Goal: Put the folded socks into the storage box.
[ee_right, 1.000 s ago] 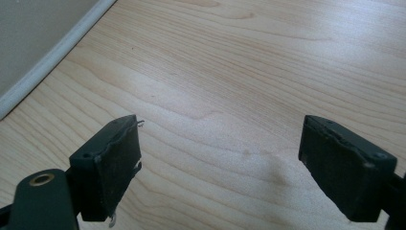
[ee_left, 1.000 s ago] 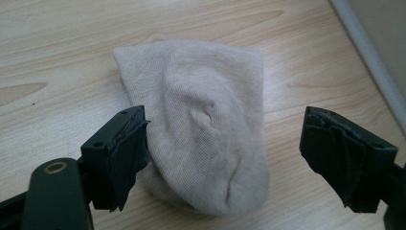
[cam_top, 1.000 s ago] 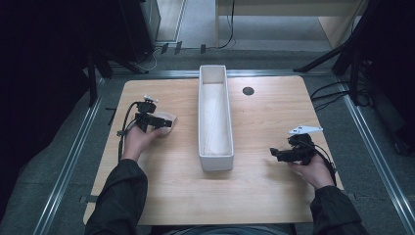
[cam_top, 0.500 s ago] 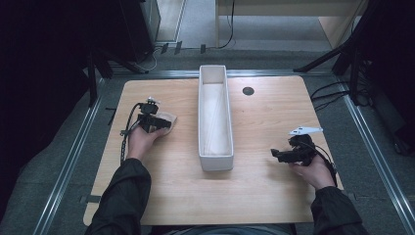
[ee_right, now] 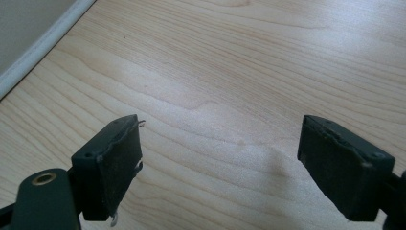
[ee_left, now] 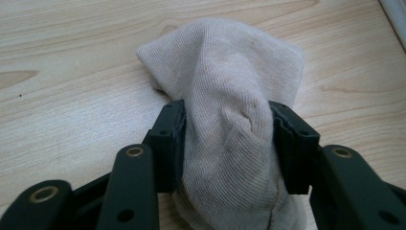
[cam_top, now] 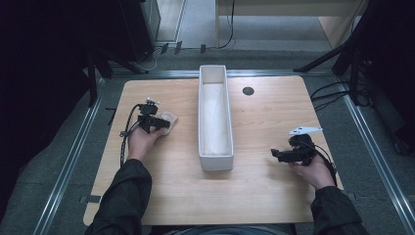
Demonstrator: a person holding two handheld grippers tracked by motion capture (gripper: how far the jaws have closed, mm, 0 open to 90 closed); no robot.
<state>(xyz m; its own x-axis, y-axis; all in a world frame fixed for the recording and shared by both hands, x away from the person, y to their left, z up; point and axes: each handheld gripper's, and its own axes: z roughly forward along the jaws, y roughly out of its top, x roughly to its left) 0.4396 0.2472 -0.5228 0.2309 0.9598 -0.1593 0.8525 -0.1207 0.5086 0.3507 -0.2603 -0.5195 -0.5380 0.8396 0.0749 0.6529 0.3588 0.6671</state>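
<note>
We see the cloth (ee_left: 230,120), a beige knitted piece, bunched up between the two black jaws of the left gripper (ee_left: 227,139). Both pads press into its sides, so the fabric bulges above and below them; these jaws have just been closing, and they now pinch the cloth. From above, the left gripper (cam_top: 155,122) lies on the left half of the wooden table (cam_top: 161,205), and the cloth (cam_top: 169,119) sits at its tip, on the side facing the tray. The cloth's far end spreads flat on the wood beyond the jaws.

The long white tray (cam_top: 215,159) stands lengthwise in the middle of the table, near the cloth's right edge but not touching it. Its near wall is the only thing standing between the two grippers. A small dark round spot (cam_top: 248,90) marks the table beside the tray's far end.

We find the right gripper (cam_top: 281,155) on the right half, well apart from the cloth, pointing toward the tray. In the right gripper view its jaws stand apart over bare wood with nothing between them, and the pale table edge (ee_right: 43,40) runs across the upper left corner.
</note>
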